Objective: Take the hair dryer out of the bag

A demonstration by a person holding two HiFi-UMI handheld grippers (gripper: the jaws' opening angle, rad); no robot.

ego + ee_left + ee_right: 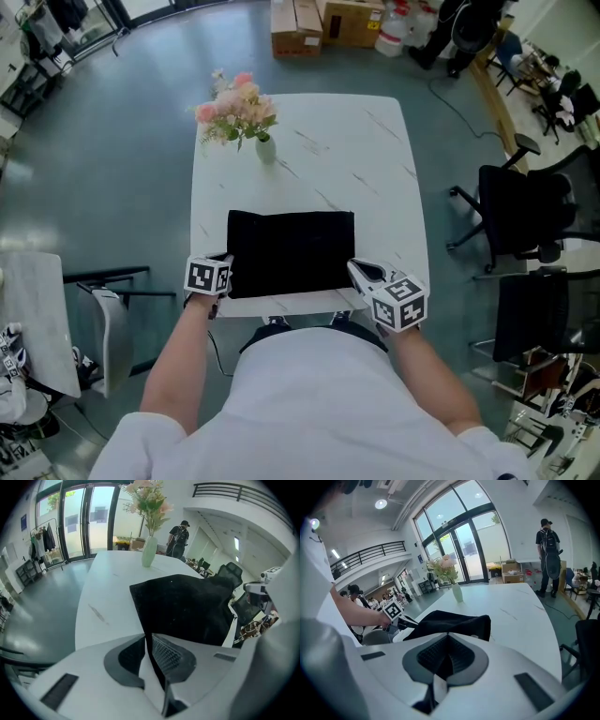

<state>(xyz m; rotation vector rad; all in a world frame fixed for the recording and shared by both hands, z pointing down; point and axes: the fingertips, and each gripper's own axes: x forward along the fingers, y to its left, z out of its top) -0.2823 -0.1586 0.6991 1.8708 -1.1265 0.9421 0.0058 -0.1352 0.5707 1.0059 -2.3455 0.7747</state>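
In the head view a black bag (pixel 291 251) lies flat on the white tabletop (pixel 375 159), close to the near edge, with a vase of pink flowers (pixel 265 148) well apart at the far left. The left hand-held gripper (pixel 228 273) sits at the bag's near-left corner and the right hand-held gripper (pixel 361 273) at its near-right corner. The hair dryer is not in sight; I take it to be inside the bag, though no bulge gives away where.

In the left gripper view the jaws are clenched on a thin fold of the black bag (pixel 187 606), whose corner runs straight down between the pads. The rest of the fabric spreads away over the tabletop (pixel 108 583).

In the right gripper view the jaws are pressed together and the edge of the black bag (pixel 450 620) rises off the tabletop (pixel 515 606) to meet their tips, so this one appears to pinch the fabric too.

The step in hand looks like getting hold of the bag's near edge, probably to find its mouth. To do it well, each pinch should take only one layer of cloth. Gripping both layers would keep the mouth shut. Then the two corners should part gently, with one side held down so the whole bag does not slide off the near edge.
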